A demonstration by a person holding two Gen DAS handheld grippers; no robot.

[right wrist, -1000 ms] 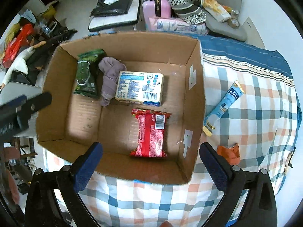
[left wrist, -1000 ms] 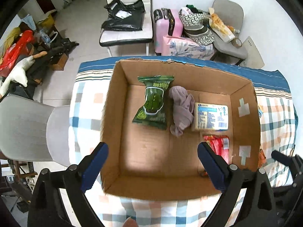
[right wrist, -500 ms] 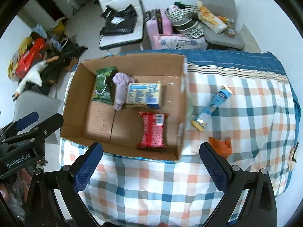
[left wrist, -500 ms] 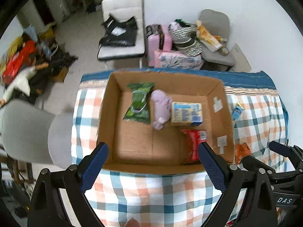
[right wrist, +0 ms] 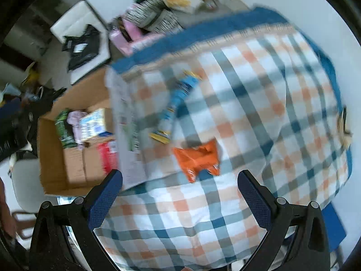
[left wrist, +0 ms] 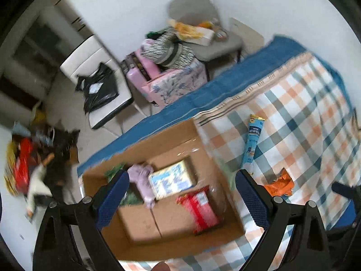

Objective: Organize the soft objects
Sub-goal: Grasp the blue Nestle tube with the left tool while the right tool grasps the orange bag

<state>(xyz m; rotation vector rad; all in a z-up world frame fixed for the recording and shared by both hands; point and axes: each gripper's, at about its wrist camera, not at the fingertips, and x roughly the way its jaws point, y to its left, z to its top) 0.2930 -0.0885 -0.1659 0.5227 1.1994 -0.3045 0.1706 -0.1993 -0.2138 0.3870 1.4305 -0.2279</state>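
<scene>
A cardboard box (left wrist: 140,247) (right wrist: 74,174) sits on the checked tablecloth (right wrist: 248,103). It holds a green packet (right wrist: 64,131), a purple cloth (left wrist: 142,176), a pale blue-and-white pack (left wrist: 171,180) and a red packet (left wrist: 198,207). A blue tube packet (left wrist: 252,140) (right wrist: 178,101) and an orange wrapper (left wrist: 278,184) (right wrist: 198,155) lie on the cloth right of the box. My left gripper (left wrist: 181,199) is open and empty above the box. My right gripper (right wrist: 180,199) is open and empty above the cloth, near the orange wrapper. Both views are blurred.
Beyond the table stand a white chair with a black bag (left wrist: 97,88), a pink suitcase (left wrist: 144,70) with patterned bags, and a grey chair (left wrist: 203,22) piled with items. Clutter lies on the floor at the left (left wrist: 22,164). The table's right edge drops off (right wrist: 345,135).
Both grippers have lifted away and swung to the right. The box has slid left in both views, and the orange wrapper and blue tube are now central for the right gripper. Jaws stay open.
</scene>
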